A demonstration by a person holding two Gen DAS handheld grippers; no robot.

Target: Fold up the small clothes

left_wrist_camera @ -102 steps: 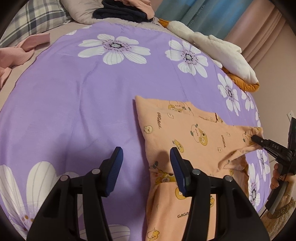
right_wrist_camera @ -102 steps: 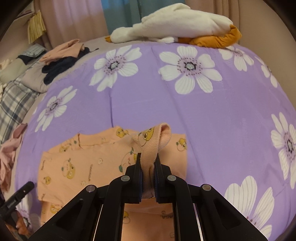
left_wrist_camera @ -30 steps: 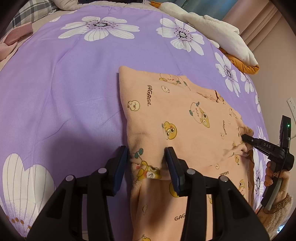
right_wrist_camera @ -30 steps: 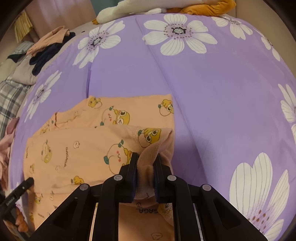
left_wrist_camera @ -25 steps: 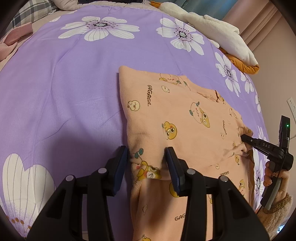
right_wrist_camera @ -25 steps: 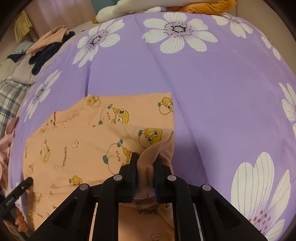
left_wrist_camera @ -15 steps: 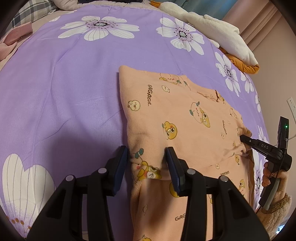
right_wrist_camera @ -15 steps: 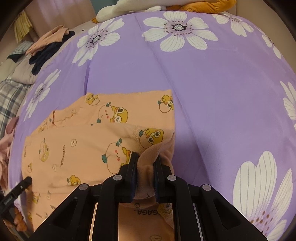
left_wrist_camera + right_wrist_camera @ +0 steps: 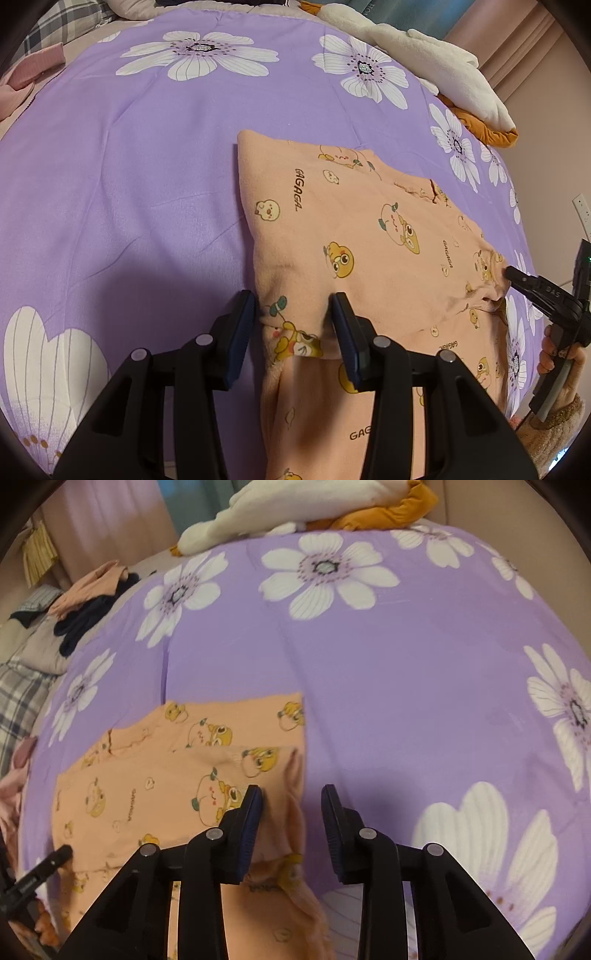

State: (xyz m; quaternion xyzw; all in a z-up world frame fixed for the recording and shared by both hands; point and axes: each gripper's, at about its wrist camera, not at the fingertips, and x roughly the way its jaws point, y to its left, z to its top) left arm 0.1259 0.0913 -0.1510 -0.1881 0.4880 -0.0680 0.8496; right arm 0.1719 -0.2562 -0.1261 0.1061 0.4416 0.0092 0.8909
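Since a second ago the right gripper [image 9: 291, 794] has let go of the peach garment [image 9: 362, 236]: its jaws have just been opening, and the fold of cloth it pinched now lies loose between the pads, pressed by neither. The left gripper [image 9: 293, 306] has not shifted; its jaws stand partly open astride the garment's near corner, not squeezing it. The garment lies flat on the purple flowered bedspread [image 9: 129, 166], with one layer folded over another.

Around it, a white and orange plush toy [image 9: 436, 70] lies at the far edge of the bed and a pink cloth [image 9: 33, 70] at the left edge. Only the right wrist view shows the pile of dark and peach clothes [image 9: 92, 602] near the plaid pillow [image 9: 18, 701]. Only the left wrist view shows the hand [image 9: 554, 354] that holds the right gripper.
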